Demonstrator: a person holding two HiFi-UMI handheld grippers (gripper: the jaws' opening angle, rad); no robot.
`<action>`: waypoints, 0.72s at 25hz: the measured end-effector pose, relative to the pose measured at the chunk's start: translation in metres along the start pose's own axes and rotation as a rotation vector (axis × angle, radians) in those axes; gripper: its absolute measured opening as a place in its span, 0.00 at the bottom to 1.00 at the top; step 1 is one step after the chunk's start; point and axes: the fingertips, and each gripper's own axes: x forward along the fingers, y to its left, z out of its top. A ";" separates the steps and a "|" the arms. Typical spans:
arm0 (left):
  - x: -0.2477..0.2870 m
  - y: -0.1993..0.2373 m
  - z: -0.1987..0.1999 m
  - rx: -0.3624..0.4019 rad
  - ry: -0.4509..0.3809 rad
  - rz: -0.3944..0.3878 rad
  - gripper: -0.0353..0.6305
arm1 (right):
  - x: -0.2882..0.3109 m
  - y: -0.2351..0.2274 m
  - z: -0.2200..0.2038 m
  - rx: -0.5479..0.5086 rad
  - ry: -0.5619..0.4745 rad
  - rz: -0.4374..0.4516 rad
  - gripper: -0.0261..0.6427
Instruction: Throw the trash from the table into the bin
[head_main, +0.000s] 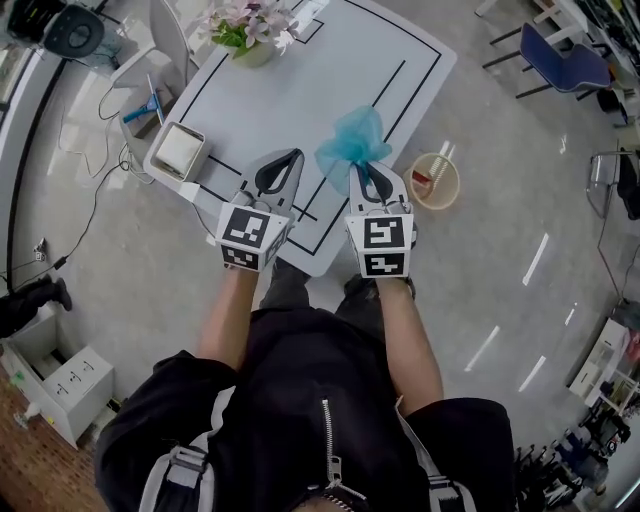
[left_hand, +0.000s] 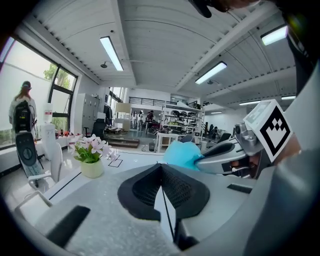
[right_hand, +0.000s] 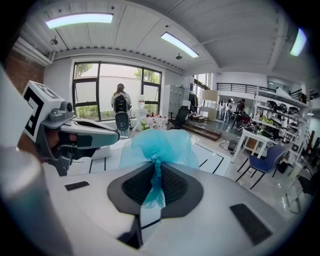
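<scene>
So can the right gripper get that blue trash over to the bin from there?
Probably yes. The right gripper is shut on the blue trash, and the bin stands open on the floor just beside the table, with nothing showing between them.

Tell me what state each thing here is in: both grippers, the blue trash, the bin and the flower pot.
left gripper: shut, nothing in it.
right gripper: shut on the blue trash.
blue trash: bunched up, pinched in the right gripper's jaws.
bin: upright on the floor, top open.
flower pot: upright on the table.
</scene>
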 end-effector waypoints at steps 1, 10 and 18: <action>0.002 -0.009 0.002 -0.003 -0.002 0.003 0.06 | -0.006 -0.007 -0.002 -0.001 -0.002 0.003 0.09; 0.032 -0.094 0.010 -0.001 0.006 -0.003 0.06 | -0.057 -0.073 -0.028 0.019 -0.020 -0.003 0.09; 0.077 -0.182 0.019 0.051 0.021 -0.049 0.06 | -0.107 -0.149 -0.066 0.071 -0.038 -0.044 0.09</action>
